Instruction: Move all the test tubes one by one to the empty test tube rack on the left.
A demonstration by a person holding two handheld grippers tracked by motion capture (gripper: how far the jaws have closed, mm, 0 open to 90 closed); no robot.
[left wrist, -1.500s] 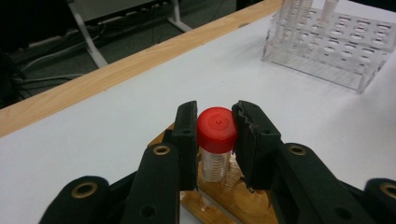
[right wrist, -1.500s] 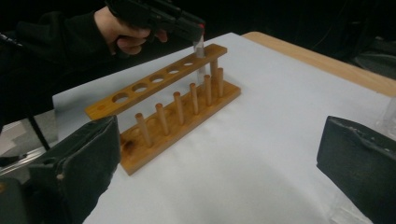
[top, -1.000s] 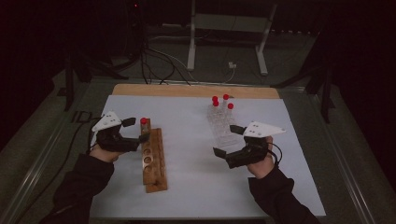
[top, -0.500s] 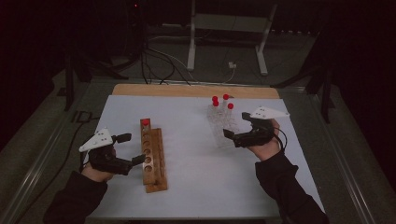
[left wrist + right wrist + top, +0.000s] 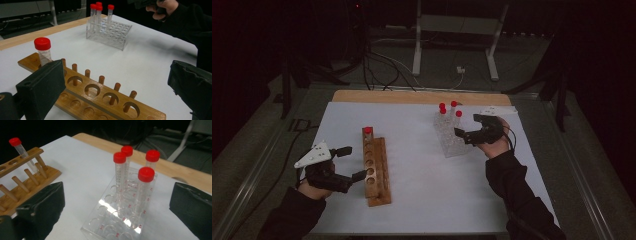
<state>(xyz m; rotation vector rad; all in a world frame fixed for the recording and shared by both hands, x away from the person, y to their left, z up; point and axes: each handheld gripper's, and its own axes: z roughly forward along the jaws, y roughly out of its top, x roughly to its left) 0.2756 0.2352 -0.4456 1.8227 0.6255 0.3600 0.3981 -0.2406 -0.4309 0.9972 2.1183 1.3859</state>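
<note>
The right gripper [image 5: 468, 131], fingers spread and just closing on nothing, was aimed at the red-capped tubes [image 5: 135, 176] at twelve o'clock; a pinch on one was judged next.

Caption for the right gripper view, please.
Open right gripper faces four red-capped tubes standing in a clear rack.

A white sheet [image 5: 422, 195] covers the table [image 5: 422, 96], whose bare wooden edge runs along the far side. Two things stand directly on the sheet. The wooden rack [image 5: 376, 167] lies lengthwise just beside the left gripper [image 5: 348, 162], nearly at its jaw tips, and carries one red-capped tube [image 5: 368, 131] in its farthest hole. The clear plastic rack [image 5: 451, 139] (four red-capped tubes upright at its far end) stands just in front of the right gripper [image 5: 467, 127]. The sheet between the racks is bare.
</note>
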